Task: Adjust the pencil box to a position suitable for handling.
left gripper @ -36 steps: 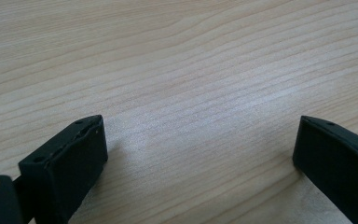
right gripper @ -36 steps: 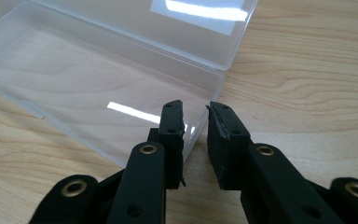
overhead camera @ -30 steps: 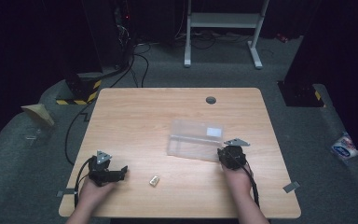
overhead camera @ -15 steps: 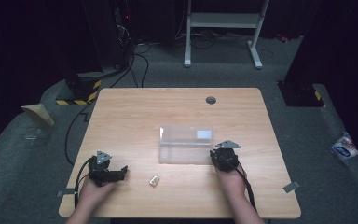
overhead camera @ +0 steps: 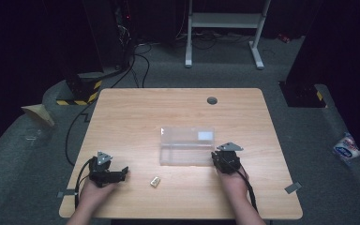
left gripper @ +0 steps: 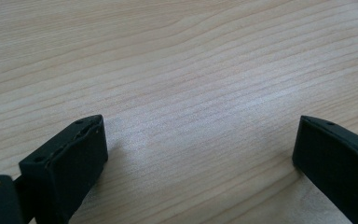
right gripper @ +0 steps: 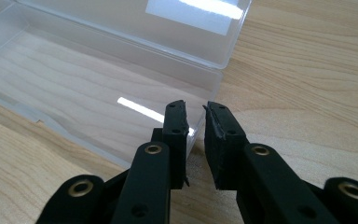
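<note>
At lower left, the left gripper (overhead camera: 120, 173) is resting spread wide on the table (overhead camera: 131, 117). The clear plastic box (overhead camera: 186, 146) is sitting mid-frame, open. The right gripper (right gripper: 196, 122) is pinching its wall, probably sliding it; next, grab the little tan piece (overhead camera: 155, 181).

A wooden table (overhead camera: 131, 112) stands on grey carpet (overhead camera: 309, 136) in a dark room
</note>
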{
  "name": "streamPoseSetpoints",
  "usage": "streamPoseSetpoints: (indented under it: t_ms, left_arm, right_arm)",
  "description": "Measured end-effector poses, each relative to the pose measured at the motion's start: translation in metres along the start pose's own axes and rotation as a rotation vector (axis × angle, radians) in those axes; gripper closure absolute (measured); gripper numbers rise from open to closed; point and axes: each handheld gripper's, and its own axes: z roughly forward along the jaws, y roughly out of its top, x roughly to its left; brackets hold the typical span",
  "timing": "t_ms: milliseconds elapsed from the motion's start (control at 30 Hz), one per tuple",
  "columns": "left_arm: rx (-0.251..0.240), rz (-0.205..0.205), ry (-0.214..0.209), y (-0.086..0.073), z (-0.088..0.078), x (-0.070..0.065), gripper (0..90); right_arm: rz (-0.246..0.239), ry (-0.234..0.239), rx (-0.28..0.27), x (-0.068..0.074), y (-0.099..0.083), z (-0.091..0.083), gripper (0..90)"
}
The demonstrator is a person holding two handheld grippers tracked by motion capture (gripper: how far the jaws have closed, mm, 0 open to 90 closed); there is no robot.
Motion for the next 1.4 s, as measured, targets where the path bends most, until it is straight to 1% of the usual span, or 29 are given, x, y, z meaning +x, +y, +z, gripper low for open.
streamPoseSetpoints:
  t_ms: [333, 367, 467, 500, 667, 700, 800, 833, 900, 967, 1000, 1033, 1067, 1100, 1133, 1167, 1267, 1300, 1333, 1367, 1400]
  left_arm:
    - [0.000, 0.000, 0.000, 0.000, 0.000, 0.000, 3.4]
    - [0.000, 0.000, 0.000, 0.000, 0.000, 0.000, 3.4]
    - [0.000, 0.000, 0.000, 0.000, 0.000, 0.000, 3.4]
    - [0.000, 0.000, 0.000, 0.000, 0.000, 0.000, 3.4]
    - [0.000, 0.001, 0.000, 0.000, 0.000, 0.000, 3.4]
    - [0.000, 0.001, 0.000, 0.000, 0.000, 0.000, 3.4]
    - [-0.001, 0.002, 0.000, 0.000, 0.000, 0.000, 3.4]
    - [-0.001, 0.002, 0.000, 0.000, 0.000, 0.000, 3.4]
    - [-0.001, 0.002, 0.000, 0.000, 0.000, 0.000, 3.4]
    - [-0.001, 0.002, 0.000, 0.000, 0.000, 0.000, 3.4]
    - [-0.001, 0.002, 0.000, 0.000, 0.000, 0.000, 3.4]
    - [0.000, 0.002, 0.000, 0.000, 0.000, 0.000, 3.4]
    - [0.000, 0.002, 0.000, 0.000, 0.000, 0.000, 3.4]
    - [0.000, 0.002, 0.000, 0.000, 0.000, 0.000, 3.4]
    - [0.000, 0.002, 0.000, 0.000, 0.000, 0.000, 3.4]
    - [0.000, 0.007, 0.002, 0.000, 0.000, 0.000, 3.4]
    - [0.000, 0.004, 0.001, 0.000, 0.000, 0.000, 3.4]
    - [0.000, 0.003, 0.001, 0.000, 0.000, 0.000, 3.4]
    - [0.001, 0.003, 0.000, 0.000, 0.000, 0.000, 3.4]
    - [0.001, 0.002, 0.000, 0.000, 0.000, 0.000, 3.4]
    - [0.000, 0.003, 0.000, 0.000, 0.000, 0.000, 3.4]
  right_arm:
    - [0.004, -0.002, 0.000, 0.000, 0.000, 0.000, 77.7]
    - [0.014, -0.002, -0.005, 0.000, 0.000, -0.001, 77.1]
    - [0.011, 0.001, -0.013, -0.001, 0.001, -0.002, 76.4]
    - [0.021, 0.003, -0.012, -0.001, 0.001, -0.003, 75.5]
    - [0.020, 0.007, -0.020, -0.001, 0.001, -0.004, 73.2]
    - [0.023, 0.011, -0.026, -0.001, 0.001, -0.005, 69.9]
    - [0.032, 0.016, -0.032, -0.002, 0.002, -0.007, 68.1]
    - [0.038, 0.014, -0.042, -0.003, 0.002, -0.010, 65.4]
    - [0.037, 0.011, -0.048, -0.004, 0.003, -0.011, 63.7]
    - [0.038, 0.004, -0.054, -0.006, 0.003, -0.014, 59.0]
    - [0.041, 0.002, -0.058, -0.007, 0.003, -0.016, 55.7]
    - [0.043, -0.010, -0.064, -0.010, 0.002, -0.019, 51.1]
    - [0.043, -0.010, -0.064, -0.010, 0.002, -0.019, 51.1]
    - [0.040, -0.019, -0.073, -0.014, 0.000, -0.022, 47.8]
    - [0.040, -0.019, -0.073, -0.014, 0.000, -0.022, 47.8]
    - [0.045, -0.022, -0.077, -0.017, -0.001, -0.024, 46.6]
    - [0.057, -0.020, -0.082, -0.027, -0.005, -0.030, 43.2]
    - [0.041, -0.034, -0.083, -0.032, -0.008, -0.033, 41.0]
    - [0.041, -0.034, -0.083, -0.032, -0.008, -0.033, 41.0]
    - [0.035, -0.045, -0.087, -0.034, -0.010, -0.035, 40.1]
    - [0.045, -0.052, -0.090, -0.041, -0.014, -0.039, 37.6]
